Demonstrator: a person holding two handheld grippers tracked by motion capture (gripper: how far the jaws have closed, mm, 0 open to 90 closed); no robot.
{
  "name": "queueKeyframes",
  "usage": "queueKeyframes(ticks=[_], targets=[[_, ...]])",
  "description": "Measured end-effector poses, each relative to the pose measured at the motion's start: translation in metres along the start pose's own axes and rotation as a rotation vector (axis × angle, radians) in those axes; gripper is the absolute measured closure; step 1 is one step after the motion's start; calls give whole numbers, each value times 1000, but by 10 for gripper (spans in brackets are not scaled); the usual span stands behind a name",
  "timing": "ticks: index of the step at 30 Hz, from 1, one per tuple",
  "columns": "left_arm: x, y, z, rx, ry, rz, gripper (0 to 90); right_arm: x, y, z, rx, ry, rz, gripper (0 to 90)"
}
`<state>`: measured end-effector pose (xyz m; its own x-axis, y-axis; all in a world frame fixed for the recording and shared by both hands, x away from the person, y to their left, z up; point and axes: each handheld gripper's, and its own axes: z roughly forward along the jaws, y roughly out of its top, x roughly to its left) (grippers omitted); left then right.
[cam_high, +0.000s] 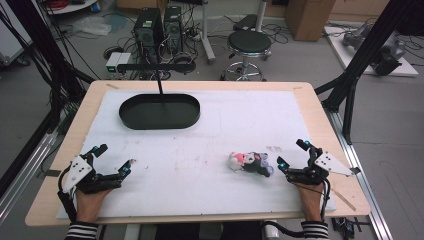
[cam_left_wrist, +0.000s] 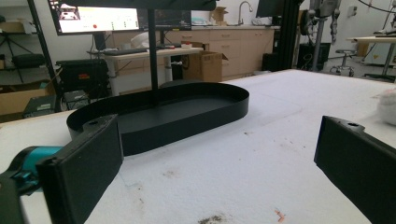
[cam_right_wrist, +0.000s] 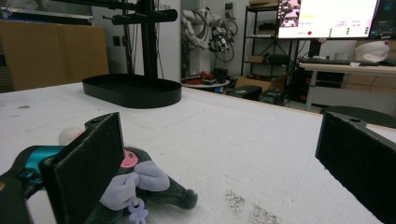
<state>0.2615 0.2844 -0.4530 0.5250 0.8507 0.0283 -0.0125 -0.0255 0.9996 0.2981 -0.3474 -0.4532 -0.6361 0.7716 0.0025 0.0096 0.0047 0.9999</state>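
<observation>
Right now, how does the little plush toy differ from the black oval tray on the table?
The plush toy is small, soft and multicoloured, with white, pink and dark parts; the black oval tray is much larger, rigid and plain black. The plush toy lies on its side near the right hand-held gripper; the black oval tray sits flat at the far left, apart from the left hand-held gripper. Both rest on the white mat, and neither is held.
</observation>
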Motion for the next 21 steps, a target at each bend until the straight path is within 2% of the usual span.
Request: queueKeyframes(ticks=[21], targets=[[1, 0, 0, 0, 1, -10, 17, 0, 0, 0, 3, -1, 1, 3]])
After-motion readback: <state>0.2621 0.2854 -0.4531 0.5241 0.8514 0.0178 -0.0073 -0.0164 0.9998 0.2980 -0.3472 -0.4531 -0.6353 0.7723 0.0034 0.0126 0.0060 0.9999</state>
